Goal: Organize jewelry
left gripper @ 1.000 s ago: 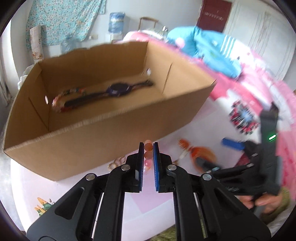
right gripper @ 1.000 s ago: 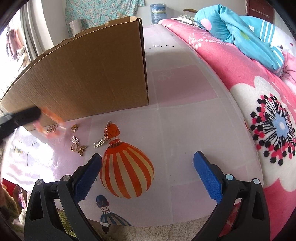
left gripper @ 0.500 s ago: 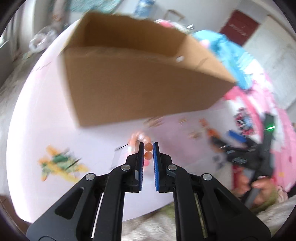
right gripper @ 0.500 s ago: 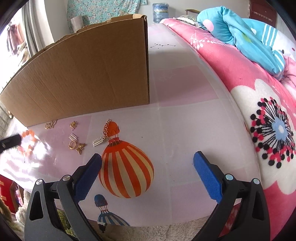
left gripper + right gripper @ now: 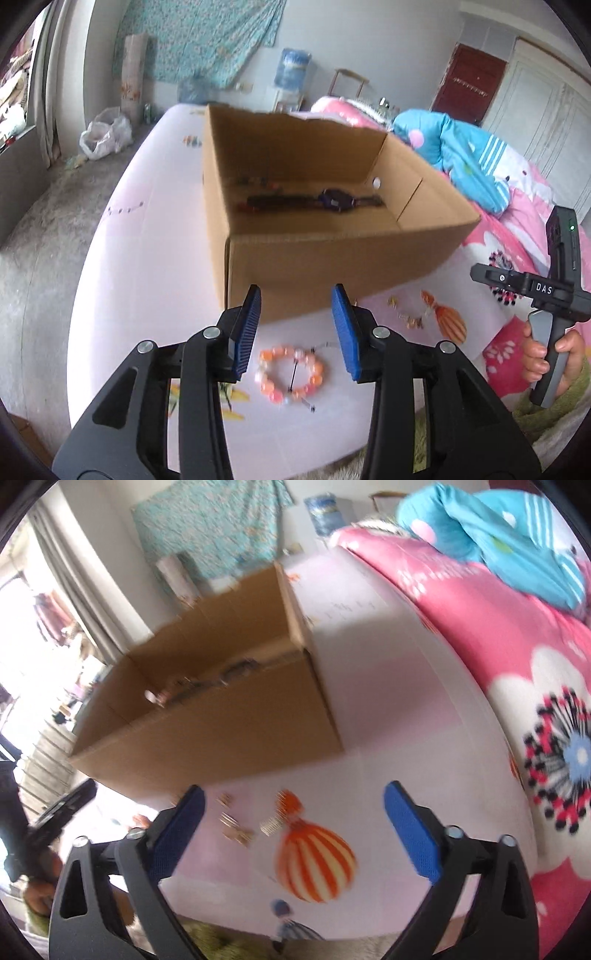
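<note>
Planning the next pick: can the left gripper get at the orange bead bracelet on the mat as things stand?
Probably yes. The bead bracelet lies flat on the mat just below the left gripper, whose jaws are opening and empty, with nothing lying over it.

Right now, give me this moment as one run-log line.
left hand-held gripper: opening, nothing between pads | orange bead bracelet: on mat, outside cardboard box | right hand-held gripper: closing, empty, over small gold pieces
</note>
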The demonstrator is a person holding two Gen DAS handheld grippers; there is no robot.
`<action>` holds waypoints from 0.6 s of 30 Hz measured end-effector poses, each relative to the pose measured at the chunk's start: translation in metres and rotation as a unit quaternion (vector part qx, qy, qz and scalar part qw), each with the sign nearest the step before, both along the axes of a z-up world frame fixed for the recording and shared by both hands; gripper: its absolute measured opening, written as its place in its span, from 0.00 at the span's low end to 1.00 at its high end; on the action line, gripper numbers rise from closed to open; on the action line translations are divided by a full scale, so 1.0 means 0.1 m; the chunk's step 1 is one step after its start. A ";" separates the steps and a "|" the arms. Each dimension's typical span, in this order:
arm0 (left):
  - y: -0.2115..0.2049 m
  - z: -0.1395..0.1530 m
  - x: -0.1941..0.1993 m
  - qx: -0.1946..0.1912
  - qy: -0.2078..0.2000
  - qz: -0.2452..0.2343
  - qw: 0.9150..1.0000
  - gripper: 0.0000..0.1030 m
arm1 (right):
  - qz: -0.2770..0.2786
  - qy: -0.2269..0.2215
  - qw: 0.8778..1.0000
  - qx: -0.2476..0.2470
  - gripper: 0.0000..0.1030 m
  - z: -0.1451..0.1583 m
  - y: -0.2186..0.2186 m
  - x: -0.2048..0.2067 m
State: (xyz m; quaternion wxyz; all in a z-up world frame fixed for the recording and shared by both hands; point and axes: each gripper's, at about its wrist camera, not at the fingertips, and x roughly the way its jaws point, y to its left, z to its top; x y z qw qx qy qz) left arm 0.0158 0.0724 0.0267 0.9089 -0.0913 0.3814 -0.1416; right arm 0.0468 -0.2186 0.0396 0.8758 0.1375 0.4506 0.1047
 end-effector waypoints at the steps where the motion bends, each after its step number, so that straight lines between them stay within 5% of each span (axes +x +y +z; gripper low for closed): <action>1: -0.01 0.01 0.02 -0.001 -0.002 -0.001 1.000 0.37 | 0.005 -0.003 1.000 0.002 0.81 0.03 0.03 0.04; 5: -0.01 -0.01 0.05 -0.008 -0.003 -0.005 1.000 0.37 | 0.014 0.008 1.000 0.008 0.64 0.06 0.11 0.20; 10: 0.01 -0.04 0.09 -0.013 -0.009 -0.005 1.000 0.37 | 0.023 0.004 1.000 -0.003 0.55 0.11 0.16 0.38; 18: -0.03 -0.09 0.20 -0.016 -0.021 -0.011 1.000 0.37 | 0.022 -0.006 1.000 -0.020 0.54 0.14 0.19 0.56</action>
